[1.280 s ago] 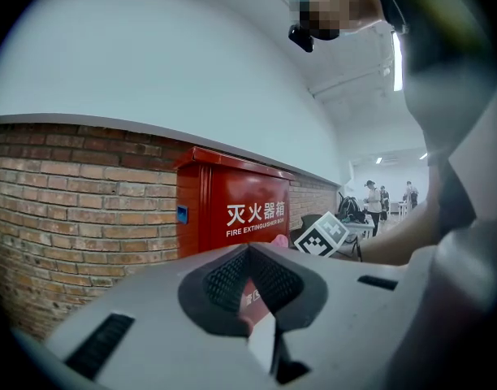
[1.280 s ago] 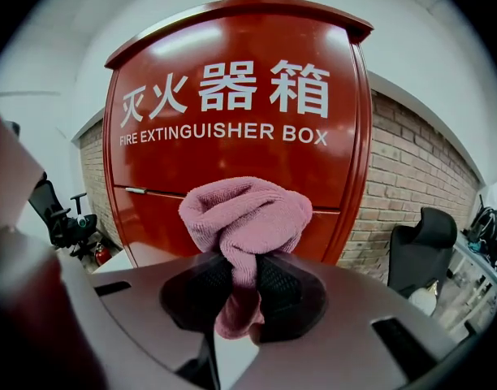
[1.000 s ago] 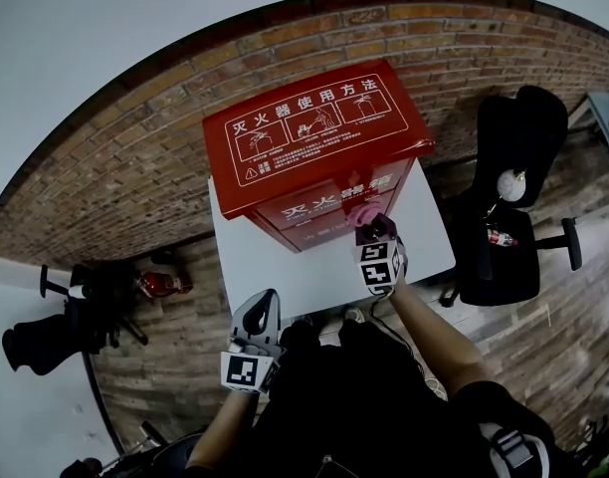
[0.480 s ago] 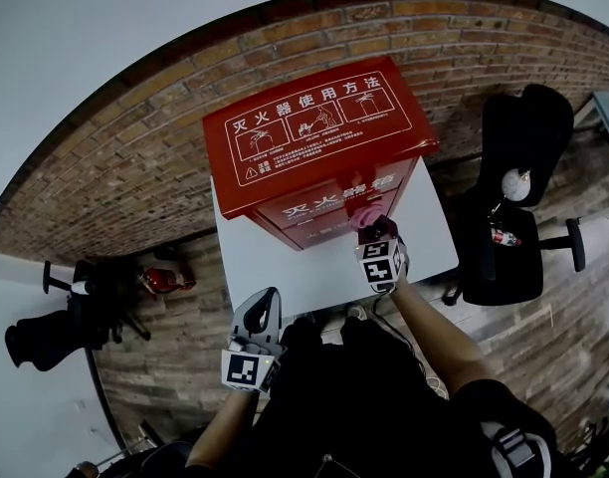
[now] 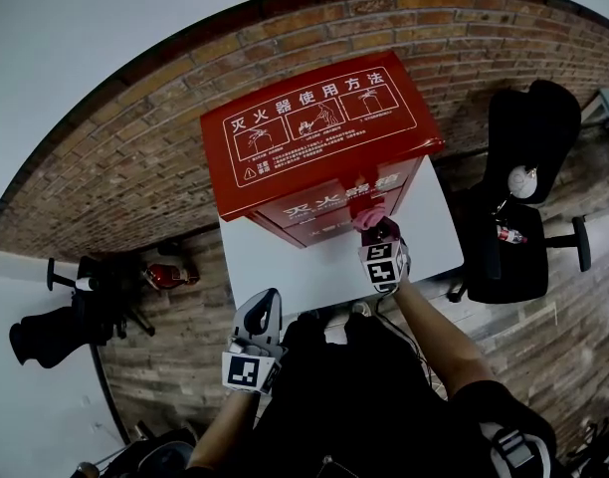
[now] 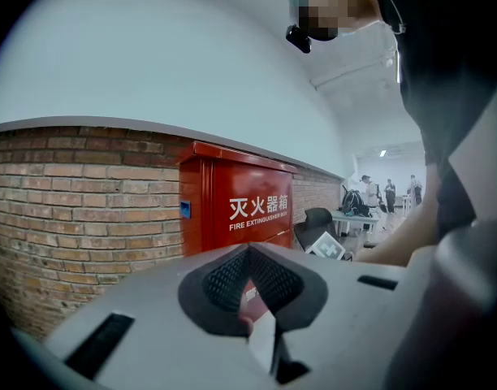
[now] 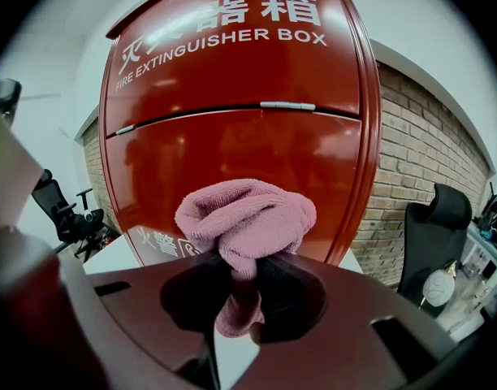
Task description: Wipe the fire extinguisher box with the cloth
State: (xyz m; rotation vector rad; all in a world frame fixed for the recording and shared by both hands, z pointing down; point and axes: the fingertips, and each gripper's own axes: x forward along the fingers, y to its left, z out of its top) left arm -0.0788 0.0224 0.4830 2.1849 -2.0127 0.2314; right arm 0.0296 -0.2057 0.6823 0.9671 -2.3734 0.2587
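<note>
Our right claw (image 7: 236, 291) is closed on the pink cloth (image 7: 247, 222), and the bunched end seems to press on the lower front of the red box (image 5: 314, 127). Since a second ago it has moved only slightly along this face, so we judge the wiping has much left. Our left claw (image 5: 257, 319) hangs low, jaws together, empty. The box stands on a white table (image 5: 275, 267) by a brick wall (image 6: 86, 193), with a black chair (image 5: 523, 157) near.

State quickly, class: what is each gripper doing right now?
Left gripper: closed, holding nothing.
Right gripper: closed on the pink cloth.
</note>
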